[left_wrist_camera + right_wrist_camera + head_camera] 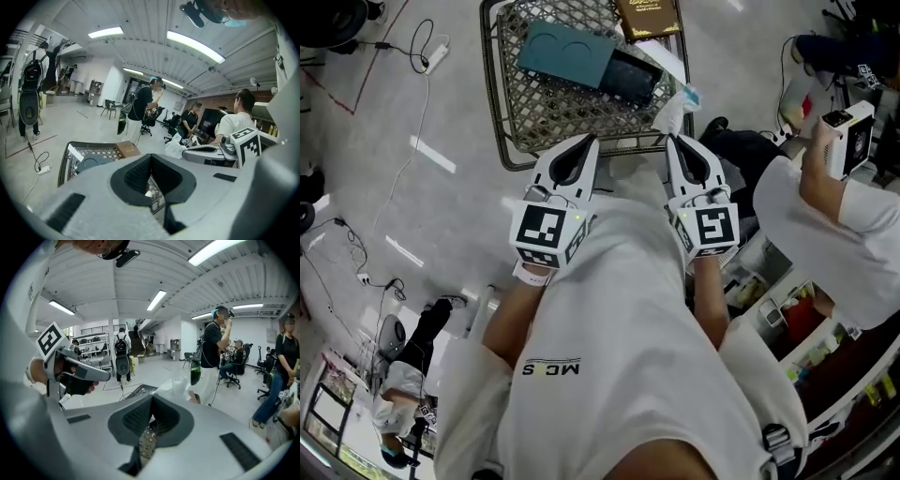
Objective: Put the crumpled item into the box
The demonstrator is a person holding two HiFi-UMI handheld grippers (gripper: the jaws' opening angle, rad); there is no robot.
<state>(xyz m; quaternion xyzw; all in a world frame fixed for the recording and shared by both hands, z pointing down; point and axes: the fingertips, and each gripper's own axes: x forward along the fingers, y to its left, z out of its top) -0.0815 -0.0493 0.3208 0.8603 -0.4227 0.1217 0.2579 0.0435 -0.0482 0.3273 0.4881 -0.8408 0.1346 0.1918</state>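
A crumpled clear plastic bag (pixel 674 109) rests at the right front corner of a wire mesh basket (pixel 501 112) on the floor. It also shows as a pale bag (pixel 176 147) in the left gripper view and a pale bag (pixel 177 383) in the right gripper view. In the basket lie a teal box (pixel 565 53), a black item (pixel 627 75) and a brown box (pixel 648 17). My left gripper (pixel 587 142) and right gripper (pixel 675 141) are held side by side at chest height, tips toward the basket's near rim. Both are shut and hold nothing.
A person in white at the right holds a white device (pixel 849 137). Cables (pixel 421 54) trail over the grey floor to the left of the basket. Beyond the basket a person in black (pixel 143 106) stands, with office chairs (pixel 110 107) and seated people behind.
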